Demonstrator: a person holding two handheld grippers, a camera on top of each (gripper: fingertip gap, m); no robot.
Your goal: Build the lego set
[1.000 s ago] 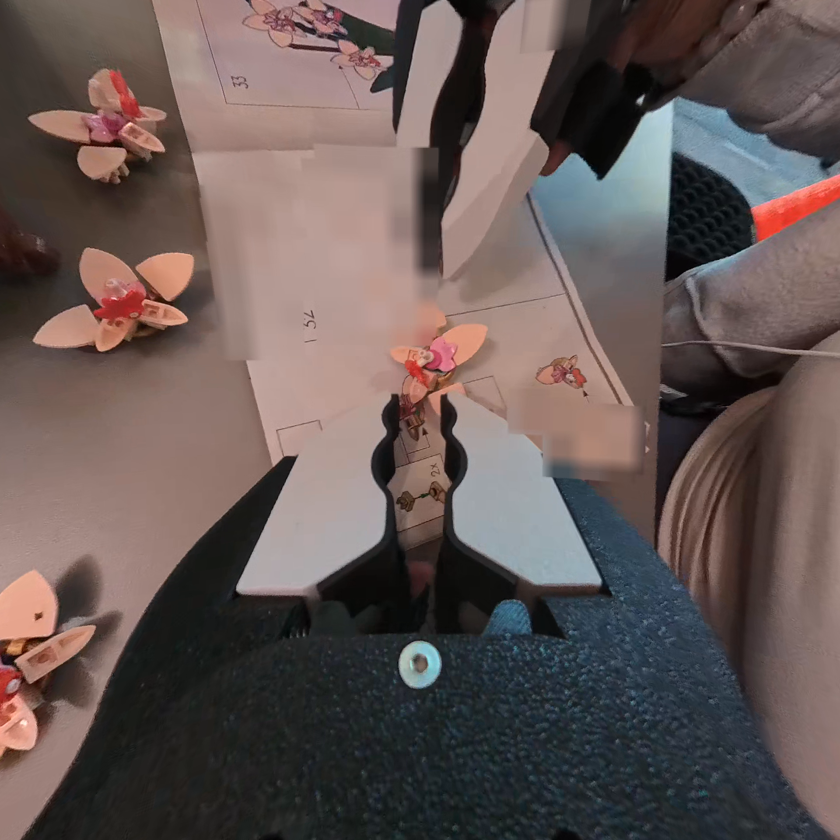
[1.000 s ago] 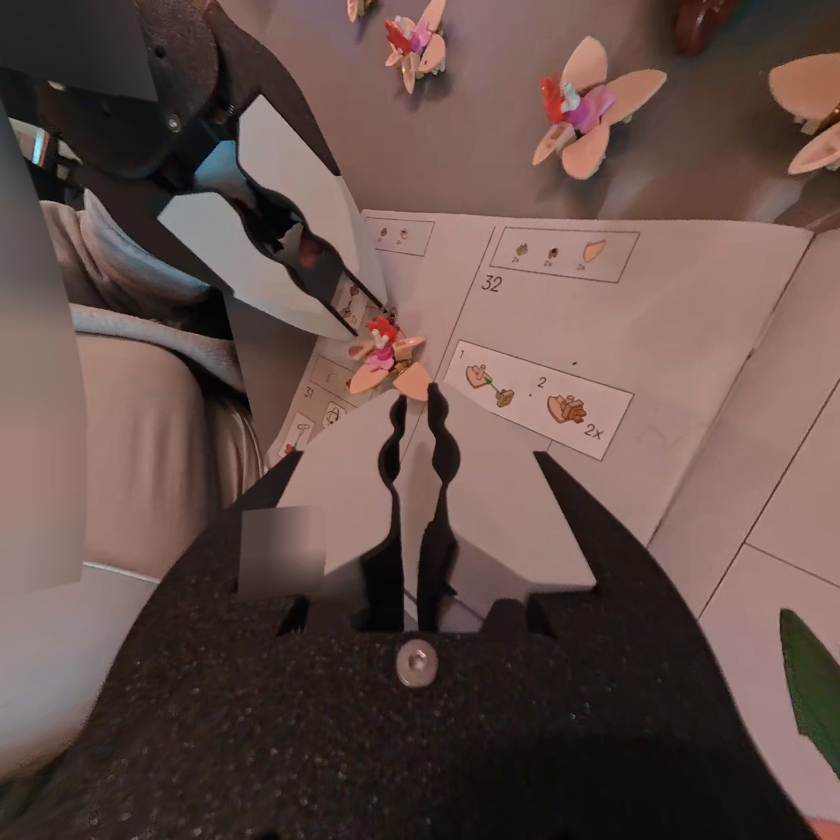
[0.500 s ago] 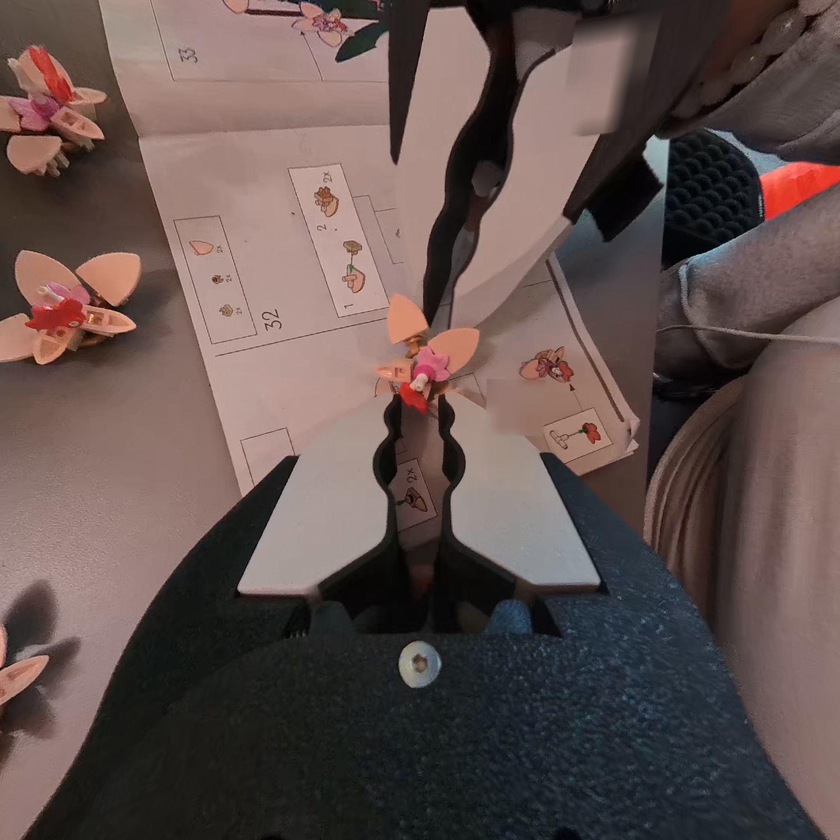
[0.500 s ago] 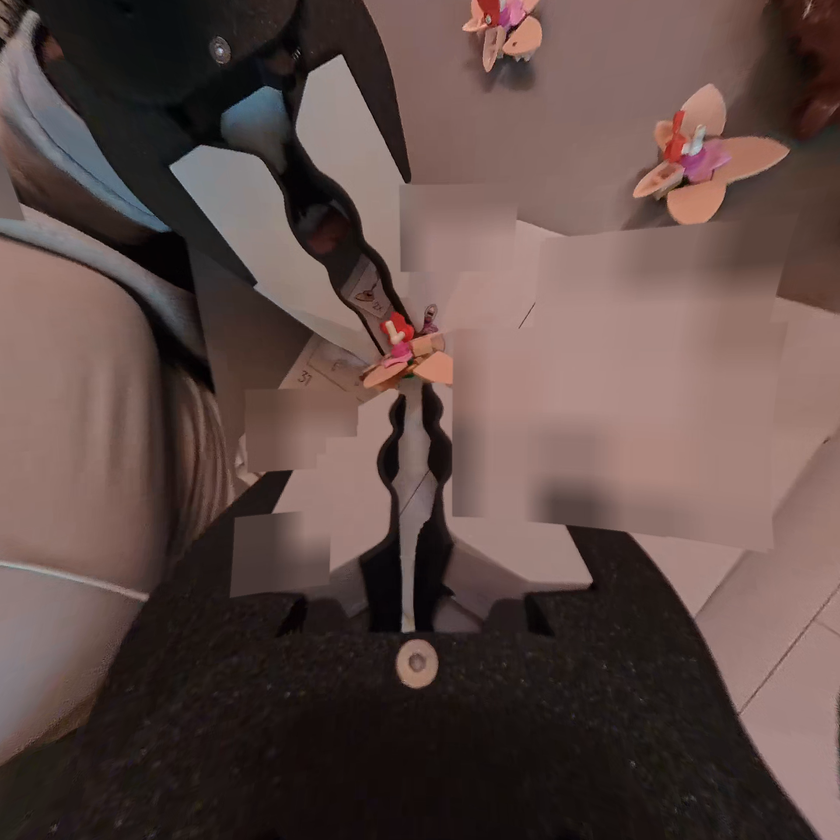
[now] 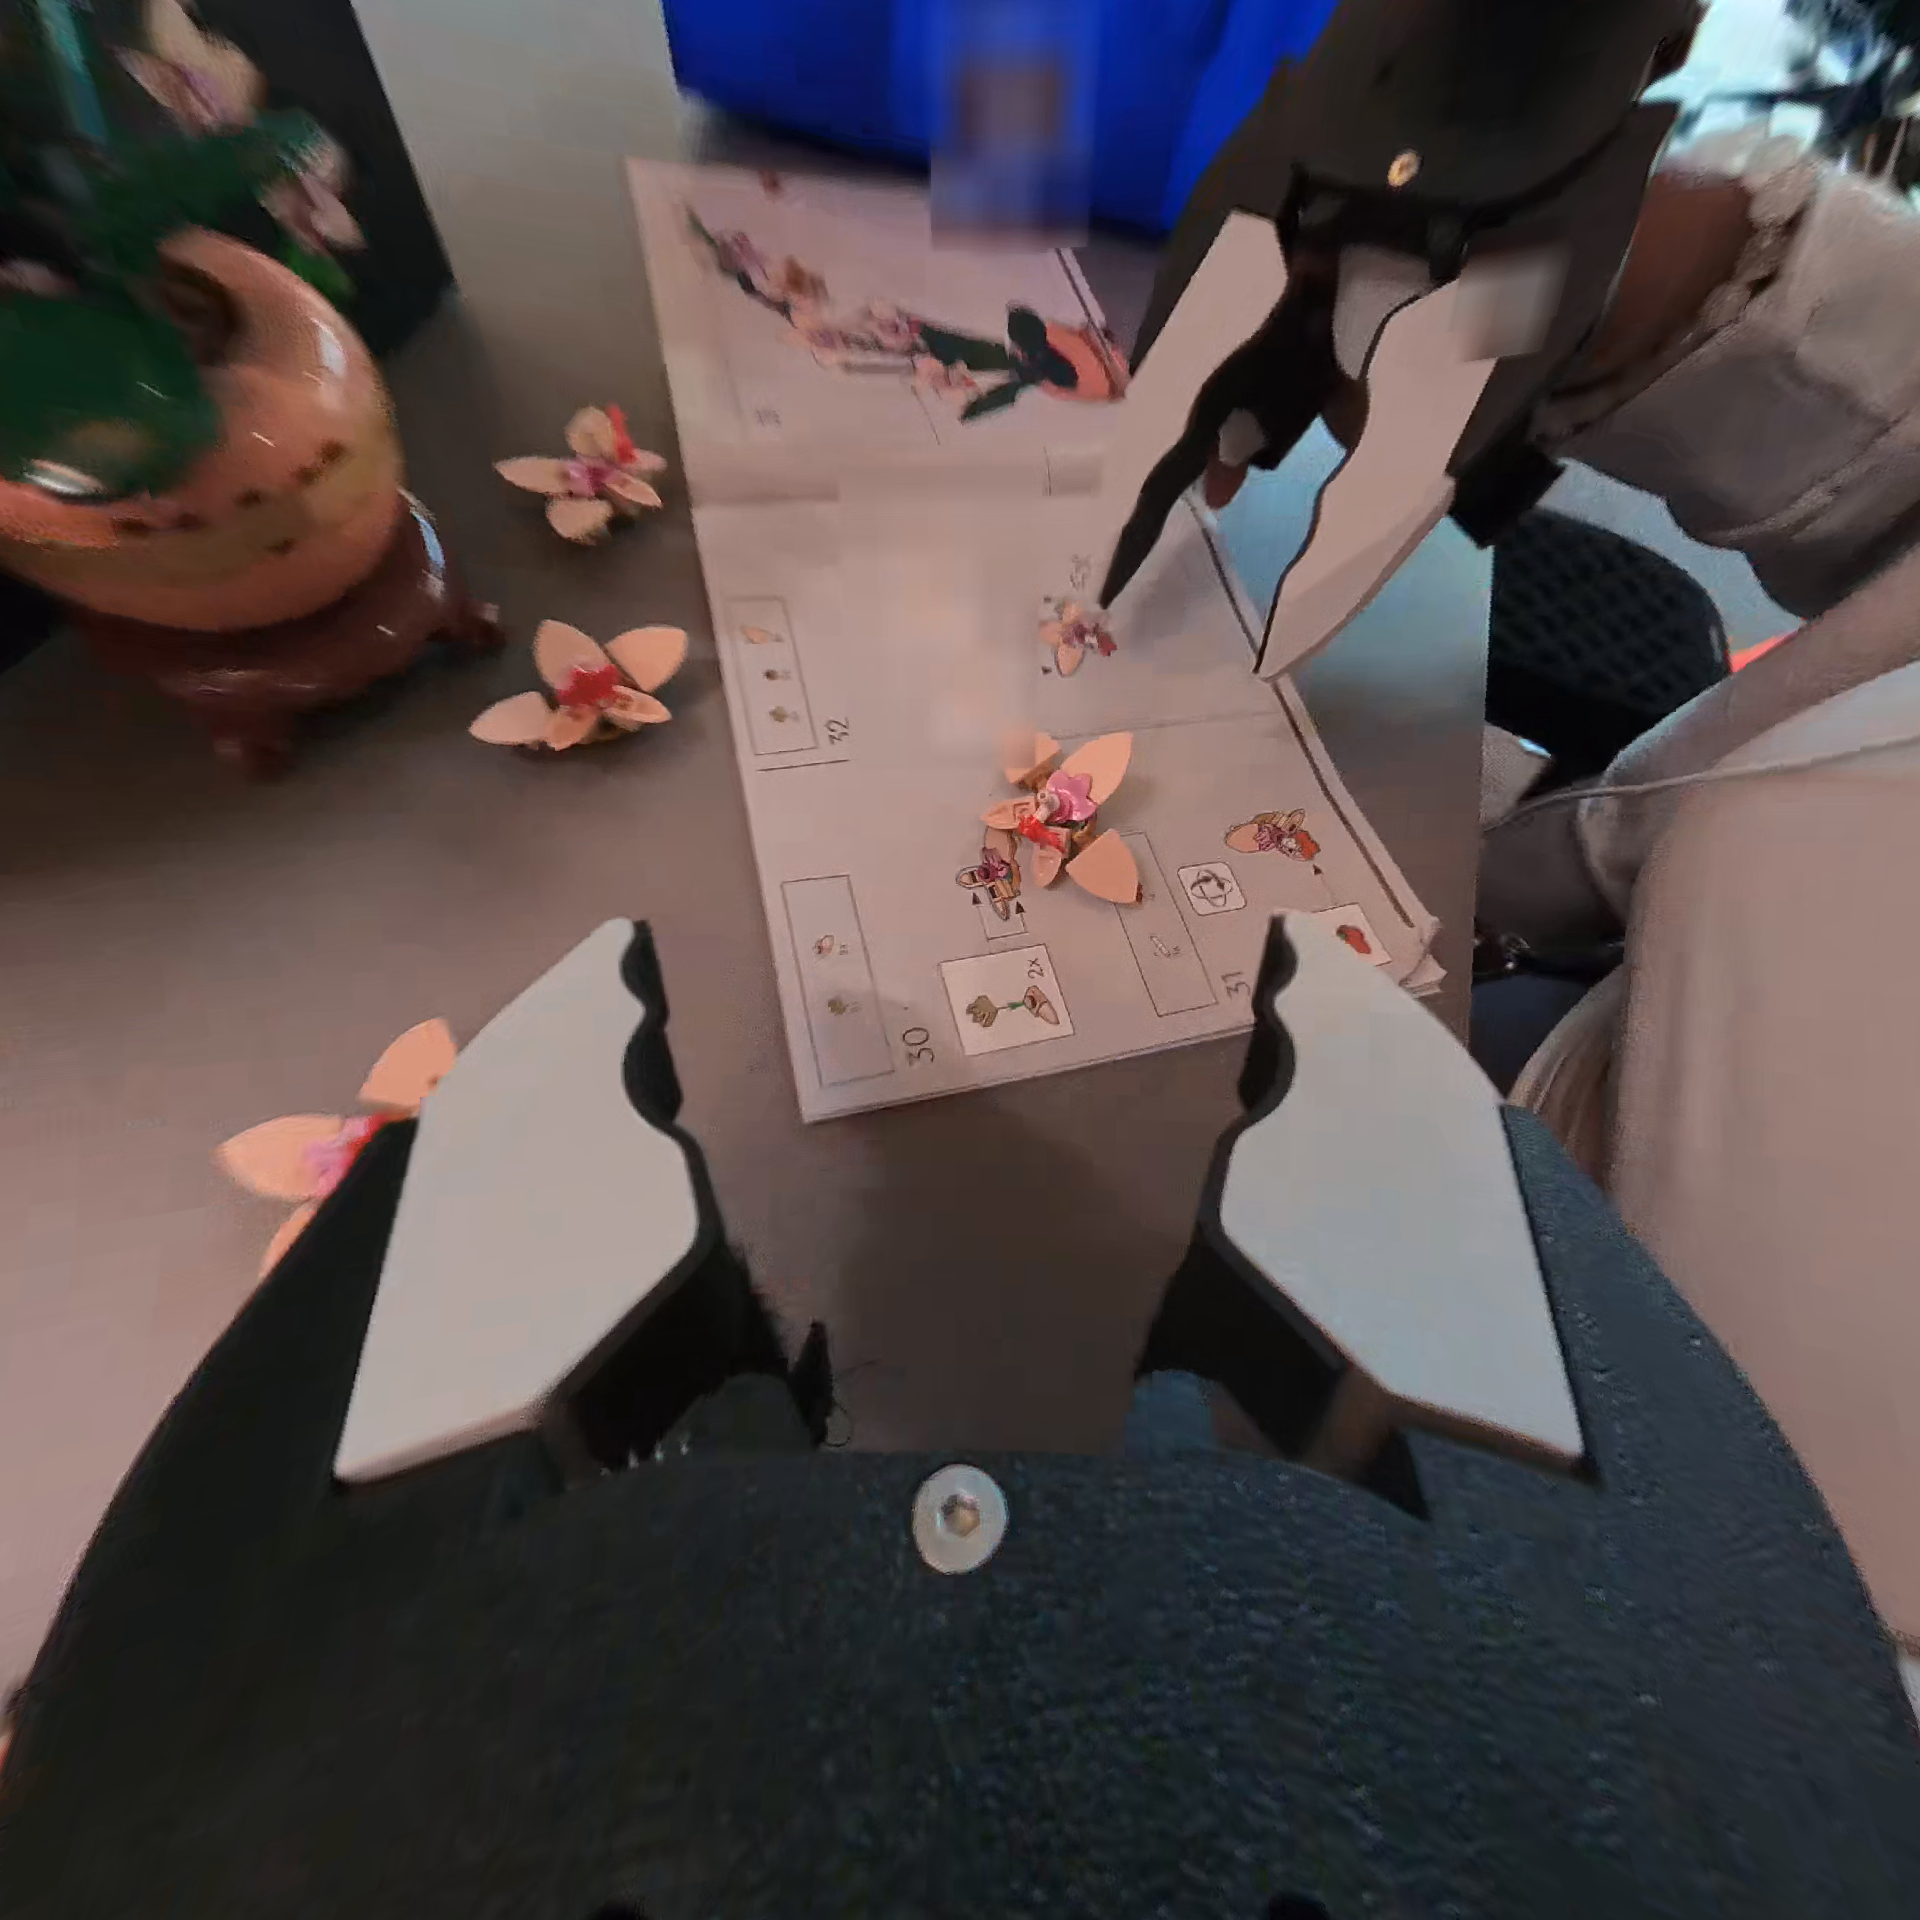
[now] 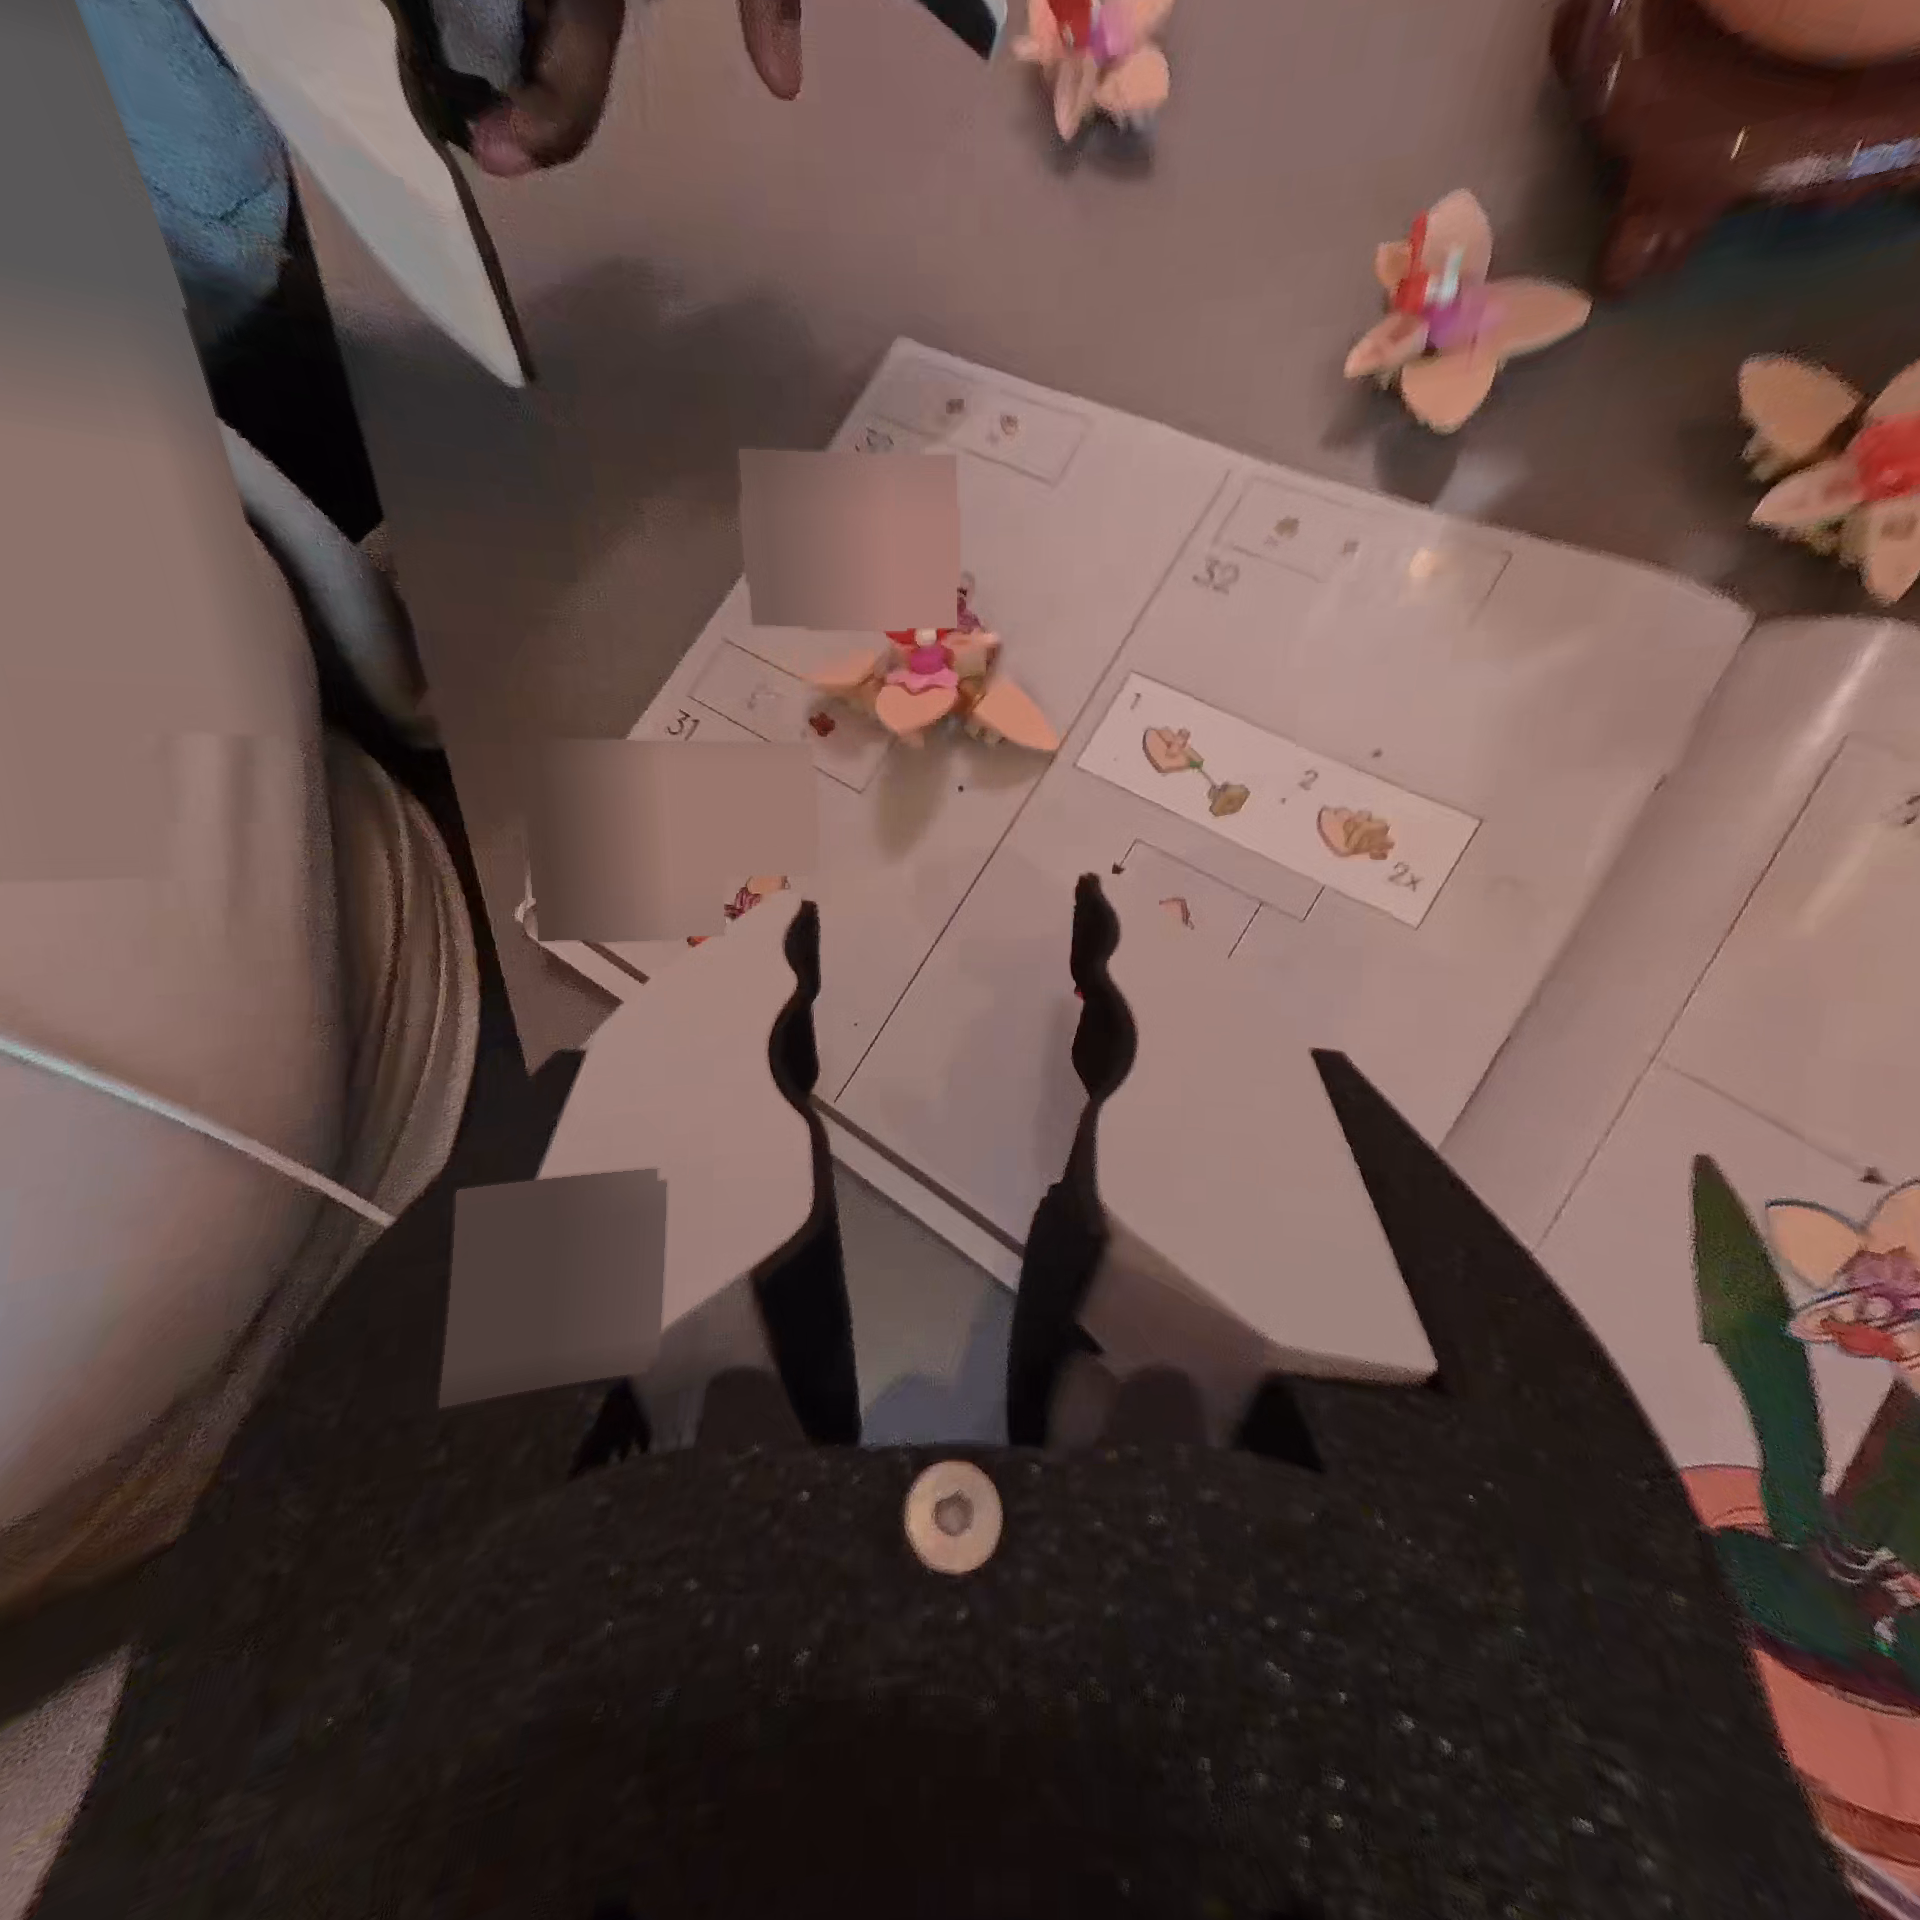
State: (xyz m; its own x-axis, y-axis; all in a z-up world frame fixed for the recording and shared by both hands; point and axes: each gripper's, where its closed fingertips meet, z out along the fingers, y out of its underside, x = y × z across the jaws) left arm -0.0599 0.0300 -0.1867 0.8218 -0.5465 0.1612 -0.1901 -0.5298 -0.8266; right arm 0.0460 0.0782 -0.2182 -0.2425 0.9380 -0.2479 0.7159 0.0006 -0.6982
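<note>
— Grey tabletop, an open instruction booklet (image 5: 914, 790) on it, and both claws above it. What have they got hold of?

— Nothing. The left claw (image 5: 951, 956) is spread wide and empty, hanging over the near edge of the booklet. The right claw (image 6: 940, 914) is parted more narrowly, also empty, over the page.

— And the flower they're building?

— The small flower (image 5: 1060, 821) lies loose on the booklet, just ahead of both claws and touching neither. It has tan petals, a pink middle and a red bit.

— How far along is the set, would you say?

— Well on, I'd judge. Three finished flowers lie off the page on the table: one near the pot (image 5: 582, 483), one closer (image 5: 582, 691), and one (image 5: 322, 1132) half hidden behind the left claw's finger. A round pink pot (image 5: 208, 488) on a dark stand already carries green leaves. The loose flowers aren't on the plant yet, so mounting them looks like what's left. Whether the one on the page is complete, I can't tell.

— Do the two cameras differ?

— The left one shows the pot, the blue bin (image 5: 883, 83) behind, and the right claw from outside. The right one shows the flower from the other side, plus a printed picture of the plant (image 6: 1829, 1455) at the page's corner.
</note>
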